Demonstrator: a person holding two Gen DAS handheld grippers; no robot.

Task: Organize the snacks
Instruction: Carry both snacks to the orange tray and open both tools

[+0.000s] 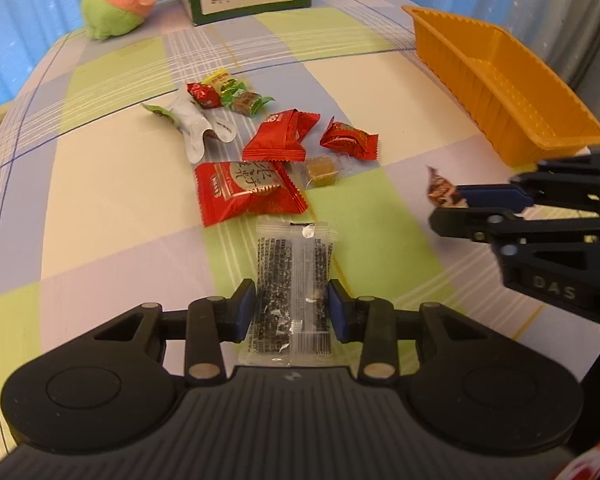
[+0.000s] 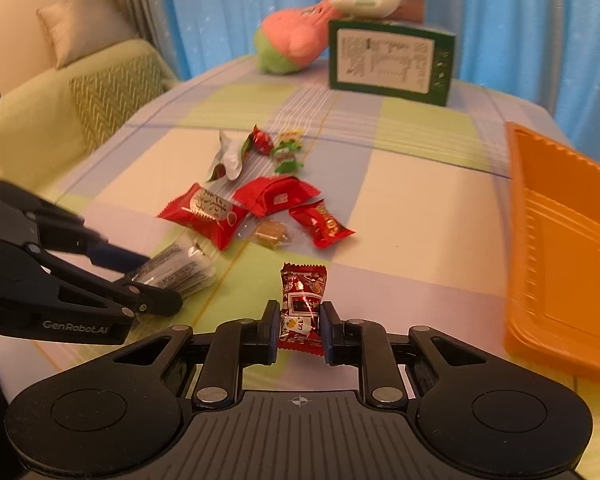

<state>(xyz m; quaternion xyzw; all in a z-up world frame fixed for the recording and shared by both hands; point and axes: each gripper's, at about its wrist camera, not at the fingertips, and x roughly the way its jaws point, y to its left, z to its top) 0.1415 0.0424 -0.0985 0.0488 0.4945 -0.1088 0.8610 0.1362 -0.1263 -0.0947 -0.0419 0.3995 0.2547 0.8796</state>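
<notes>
The left hand-held gripper (image 1: 292, 304) is clamped on a clear sesame bar packet (image 1: 291, 276); the right hand-held gripper (image 2: 300, 330) pinches a red candy (image 2: 302, 304), both above the surface (image 1: 120, 184), orange tray (image 2: 560, 248) to the right.

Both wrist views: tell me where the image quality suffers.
Left wrist view: fisheye bends the table edges; the clear sesame packet glints; the orange tray is sharp. Right wrist view: the orange tray and green box are soft; dark corners in both.
</notes>
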